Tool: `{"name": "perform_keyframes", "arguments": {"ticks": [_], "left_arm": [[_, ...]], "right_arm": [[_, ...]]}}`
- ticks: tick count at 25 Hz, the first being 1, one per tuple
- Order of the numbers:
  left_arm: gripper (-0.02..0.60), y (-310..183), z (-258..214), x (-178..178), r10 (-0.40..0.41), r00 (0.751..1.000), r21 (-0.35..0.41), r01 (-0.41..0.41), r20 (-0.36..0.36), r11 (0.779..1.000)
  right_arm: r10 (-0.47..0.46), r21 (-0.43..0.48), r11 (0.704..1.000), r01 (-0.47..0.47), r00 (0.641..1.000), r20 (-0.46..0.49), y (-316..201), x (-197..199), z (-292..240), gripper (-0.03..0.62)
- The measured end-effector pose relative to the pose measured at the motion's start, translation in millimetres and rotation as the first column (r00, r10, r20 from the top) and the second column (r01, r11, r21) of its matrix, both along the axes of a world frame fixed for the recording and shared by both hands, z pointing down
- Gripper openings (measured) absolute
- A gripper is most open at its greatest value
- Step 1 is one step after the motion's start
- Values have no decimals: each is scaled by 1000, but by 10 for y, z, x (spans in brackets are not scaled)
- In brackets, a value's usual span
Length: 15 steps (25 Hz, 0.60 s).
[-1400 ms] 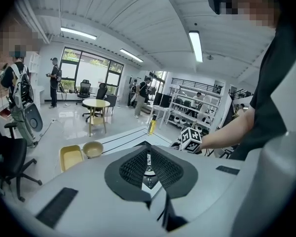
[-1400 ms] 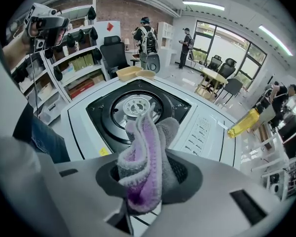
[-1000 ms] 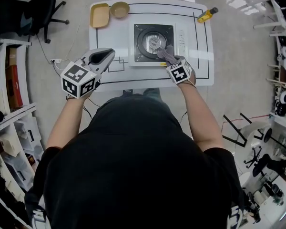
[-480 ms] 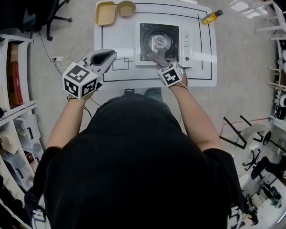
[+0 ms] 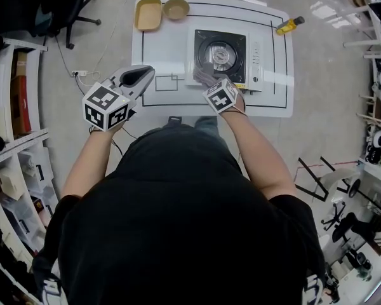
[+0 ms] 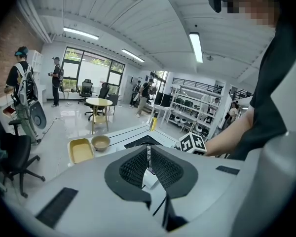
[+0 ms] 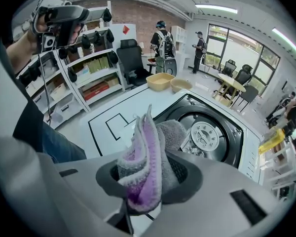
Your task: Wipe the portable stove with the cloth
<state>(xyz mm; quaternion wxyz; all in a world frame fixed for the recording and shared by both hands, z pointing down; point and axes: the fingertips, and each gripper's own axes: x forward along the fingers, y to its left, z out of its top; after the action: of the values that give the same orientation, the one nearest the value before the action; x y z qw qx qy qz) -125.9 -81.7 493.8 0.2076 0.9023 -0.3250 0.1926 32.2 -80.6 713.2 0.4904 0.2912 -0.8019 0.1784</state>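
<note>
Bright ceiling strip lights, floor glare, sharp frames, strong fisheye edges.

The floor (image 5: 101,43) is pale grey and glossy, with light glaring off it. A white table (image 5: 162,56) marked with black lines stands in the middle. A black office chair (image 5: 57,8) stands off its far left corner. White shelves (image 5: 16,126) line the left side and more racks (image 5: 378,75) line the right. The ceiling (image 6: 138,19) is white and panelled, with strip lights (image 6: 196,46). Tall windows (image 6: 89,70) fill the far wall. Before them stands a round table (image 6: 99,102) with chairs (image 6: 85,89). A brick wall (image 7: 143,14) runs behind the left shelves. Several people (image 6: 55,80) stand near the windows.
</note>
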Motion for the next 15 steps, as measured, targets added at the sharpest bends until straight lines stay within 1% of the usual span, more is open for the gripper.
{"name": "perform_keyframes", "arguments": {"ticks": [8, 12, 15], "left_arm": [[40, 32, -17, -35, -9, 1000, 2, 9, -9, 1000], [40, 5, -82, 24, -6, 1000, 12, 7, -13, 1000], [40, 7, -124, 94, 0, 1000, 20, 0, -16, 1000]], "right_arm": [[41, 7, 999, -41, 999, 19, -35, 104, -97, 133], [95, 21, 995, -95, 995, 14, -157, 348, -168, 133], [162, 29, 986, -163, 986, 39, -247, 572, -240, 133]]}}
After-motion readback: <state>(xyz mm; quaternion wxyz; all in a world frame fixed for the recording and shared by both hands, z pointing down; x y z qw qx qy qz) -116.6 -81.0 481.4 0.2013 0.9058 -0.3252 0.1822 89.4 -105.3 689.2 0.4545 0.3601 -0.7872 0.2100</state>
